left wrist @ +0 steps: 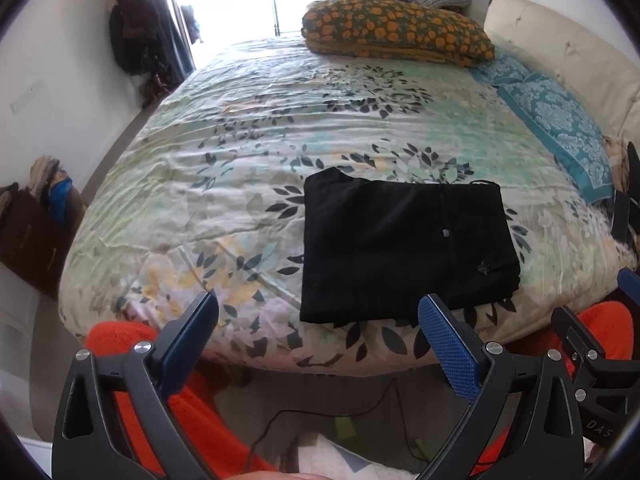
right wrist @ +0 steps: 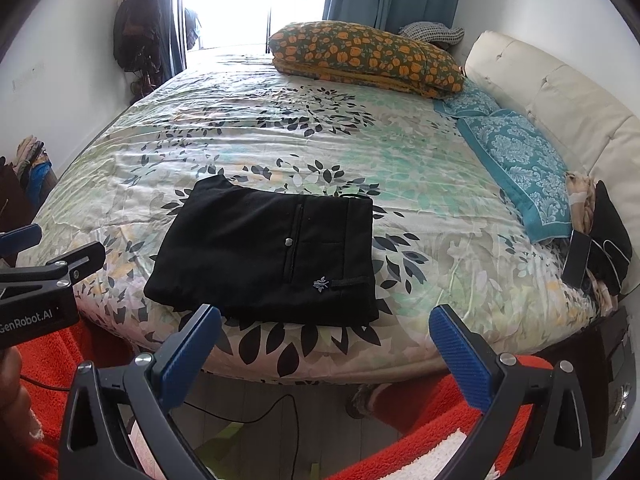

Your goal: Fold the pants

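Pants [left wrist: 404, 248] lay folded near the bed's [left wrist: 256, 120] front edge; your left gripper [left wrist: 320, 320] and right gripper [right wrist: 326, 334] hung spread, empty.

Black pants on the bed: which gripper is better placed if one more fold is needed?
Right, marginally. The right gripper, open, has the folded black pants centred ahead; the left gripper, also open, sees them offset right.

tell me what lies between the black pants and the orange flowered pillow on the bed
Only bare floral bedspread lies between the folded black pants and the orange flowered pillow; nothing rests on that stretch. Both wrist views show it, the right most clearly.
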Demonstrator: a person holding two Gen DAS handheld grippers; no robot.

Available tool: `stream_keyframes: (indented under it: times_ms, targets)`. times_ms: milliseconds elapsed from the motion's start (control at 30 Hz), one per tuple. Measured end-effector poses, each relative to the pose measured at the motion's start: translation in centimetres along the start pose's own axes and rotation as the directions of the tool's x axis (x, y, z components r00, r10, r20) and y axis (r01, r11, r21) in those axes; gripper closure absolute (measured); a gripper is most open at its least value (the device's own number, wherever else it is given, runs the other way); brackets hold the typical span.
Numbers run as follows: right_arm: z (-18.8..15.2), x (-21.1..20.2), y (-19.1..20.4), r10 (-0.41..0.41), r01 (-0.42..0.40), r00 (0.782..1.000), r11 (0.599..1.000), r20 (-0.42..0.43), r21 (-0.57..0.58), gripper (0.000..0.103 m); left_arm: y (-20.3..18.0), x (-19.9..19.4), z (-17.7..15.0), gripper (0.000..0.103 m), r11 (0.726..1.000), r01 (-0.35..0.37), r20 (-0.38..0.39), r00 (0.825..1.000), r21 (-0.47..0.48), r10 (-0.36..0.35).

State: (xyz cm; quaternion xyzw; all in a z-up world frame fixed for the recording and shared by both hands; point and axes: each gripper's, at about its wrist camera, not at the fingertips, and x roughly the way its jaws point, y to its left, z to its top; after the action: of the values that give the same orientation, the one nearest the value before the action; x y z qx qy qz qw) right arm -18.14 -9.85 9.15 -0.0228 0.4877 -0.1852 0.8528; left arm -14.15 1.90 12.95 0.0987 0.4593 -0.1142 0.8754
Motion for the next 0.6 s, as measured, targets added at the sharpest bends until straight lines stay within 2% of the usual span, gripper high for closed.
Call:
stream_keyframes:
  times_ms: [600]
  targets:
    - [-0.10, 0.55, 0.26, 0.003, -0.003, 1.000, 1.000, -0.017, -0.009, 0.000, -0.05, 0.54, -0.30, 0.002, 1.000, -0.002, -0.017, 1.000, 0.004, 0.002]
